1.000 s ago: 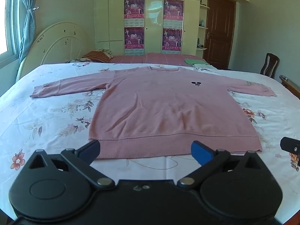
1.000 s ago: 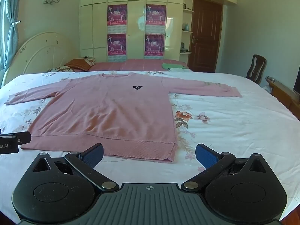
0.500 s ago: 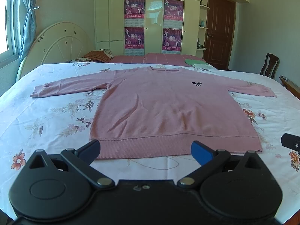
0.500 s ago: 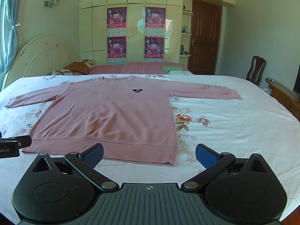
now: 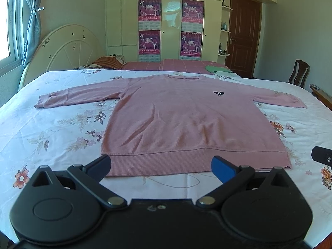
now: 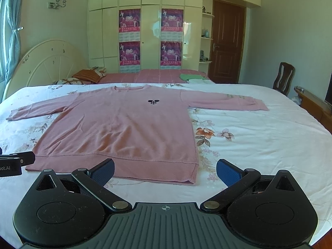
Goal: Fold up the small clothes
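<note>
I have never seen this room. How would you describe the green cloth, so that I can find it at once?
Start from the big bed with the white flowered sheet, where the pink sweater lies flat. Look past its collar to the dark pink blanket at the far side. The green cloth lies folded on that blanket's right end, near the brown door; it is the only green thing there.

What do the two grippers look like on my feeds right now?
Both are black, with two round lobes, silver pivot pins and blue finger pads. The left gripper has a smooth black body; the right gripper has a grey ribbed plate with a crosshair mark. No hands or sleeves show.
</note>
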`<state>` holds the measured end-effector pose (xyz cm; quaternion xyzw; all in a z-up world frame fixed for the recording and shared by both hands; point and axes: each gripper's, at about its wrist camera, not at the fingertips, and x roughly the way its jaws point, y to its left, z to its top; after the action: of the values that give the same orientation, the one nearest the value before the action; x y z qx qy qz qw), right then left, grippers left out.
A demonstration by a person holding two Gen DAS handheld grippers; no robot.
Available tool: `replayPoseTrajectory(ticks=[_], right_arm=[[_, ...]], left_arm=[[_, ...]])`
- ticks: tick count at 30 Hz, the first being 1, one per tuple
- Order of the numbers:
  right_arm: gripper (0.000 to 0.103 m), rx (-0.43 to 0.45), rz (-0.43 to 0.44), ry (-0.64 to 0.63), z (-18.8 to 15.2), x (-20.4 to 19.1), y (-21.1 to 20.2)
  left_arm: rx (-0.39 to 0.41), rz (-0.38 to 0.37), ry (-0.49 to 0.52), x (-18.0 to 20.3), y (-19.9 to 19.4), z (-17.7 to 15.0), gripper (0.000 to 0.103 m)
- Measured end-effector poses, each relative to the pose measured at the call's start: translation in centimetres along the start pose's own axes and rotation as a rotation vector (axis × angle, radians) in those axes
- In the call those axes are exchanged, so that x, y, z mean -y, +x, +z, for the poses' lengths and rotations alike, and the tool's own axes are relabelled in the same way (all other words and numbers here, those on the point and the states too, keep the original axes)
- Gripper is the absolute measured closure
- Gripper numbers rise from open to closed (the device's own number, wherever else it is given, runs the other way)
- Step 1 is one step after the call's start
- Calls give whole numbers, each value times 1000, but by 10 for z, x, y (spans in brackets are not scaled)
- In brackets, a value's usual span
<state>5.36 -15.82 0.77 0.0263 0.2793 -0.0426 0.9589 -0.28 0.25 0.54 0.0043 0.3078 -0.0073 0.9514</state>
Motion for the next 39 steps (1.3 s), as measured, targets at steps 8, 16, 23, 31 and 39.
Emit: replayPoseTrajectory(ticks=[8, 16, 23, 31, 39], right_arm=[[0, -2, 0, 3, -1, 1, 2], [0, 1, -1, 7, -2, 1, 1], [0, 2, -3, 14, -3, 3, -1], [0, 1, -4, 14, -3, 4, -1], [0, 1, -3, 15, -5, 5, -2]], left_arm=[[-3, 1, 1, 1, 0, 1, 0], [-2, 2, 2, 2, 0, 1, 0], [0, 3, 2, 2, 0, 0, 0], [-1, 1, 1, 1, 1, 0, 0], [-1, 3, 2, 2, 0, 0, 0]])
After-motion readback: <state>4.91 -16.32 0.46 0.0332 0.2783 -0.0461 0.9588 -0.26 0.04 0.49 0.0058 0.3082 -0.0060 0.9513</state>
